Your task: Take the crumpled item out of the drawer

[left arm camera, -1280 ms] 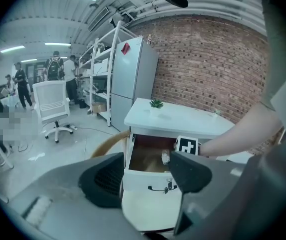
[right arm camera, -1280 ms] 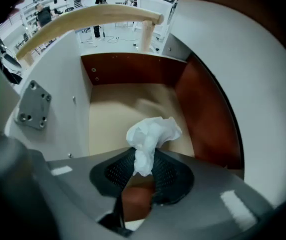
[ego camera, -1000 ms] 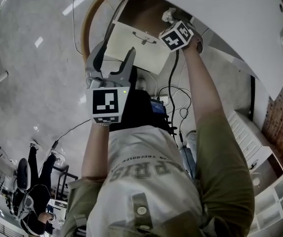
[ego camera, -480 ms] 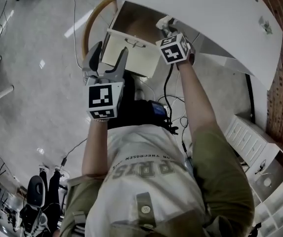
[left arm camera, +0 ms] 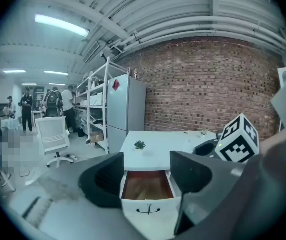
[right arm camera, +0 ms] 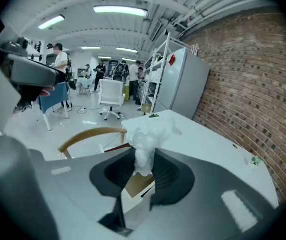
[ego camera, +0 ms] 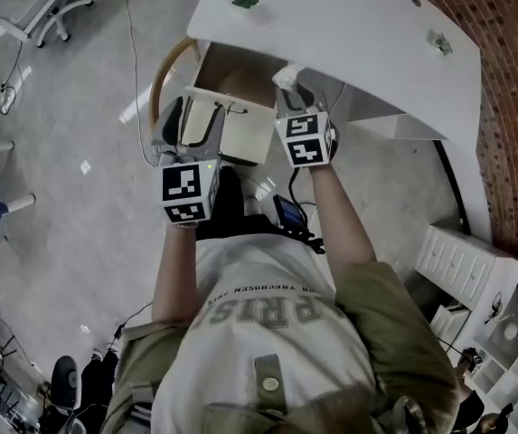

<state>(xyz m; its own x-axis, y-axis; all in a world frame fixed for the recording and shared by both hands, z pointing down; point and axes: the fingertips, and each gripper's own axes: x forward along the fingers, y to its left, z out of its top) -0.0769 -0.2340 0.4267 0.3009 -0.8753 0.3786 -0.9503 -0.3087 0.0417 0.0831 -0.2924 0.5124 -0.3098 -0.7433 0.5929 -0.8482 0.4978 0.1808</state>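
The white desk [ego camera: 358, 34] fills the top of your head view, with its drawer [ego camera: 240, 138] pulled open below the front edge, toward its left end. A wooden chair [ego camera: 161, 75] with a curved back stands just left of the drawer.

Both your arms reach straight forward from the shoulders, bare below the short sleeves and roughly parallel. Your right forearm [ego camera: 335, 224] stretches a little farther than your left forearm [ego camera: 175, 260]. It carries the right gripper [ego camera: 293, 89] to the drawer's right side, close under the desk's front edge. Your left arm holds the left gripper [ego camera: 191, 125] in front of the drawer's face, near the left end of that face.

The left gripper's jaws stand well apart with nothing between them. In its own view the open drawer and its brown wooden floor show through the gap.

The right gripper's jaws are drawn in and pinch the lower end of the crumpled paper [right arm camera: 147, 139]. The white wad rises out of the jaws and spreads wider at its top. In the head view it shows at the gripper's tips, over the drawer's right edge and against the desk's front edge. A corner of the drawer shows below it through the narrow gap of the jaws.
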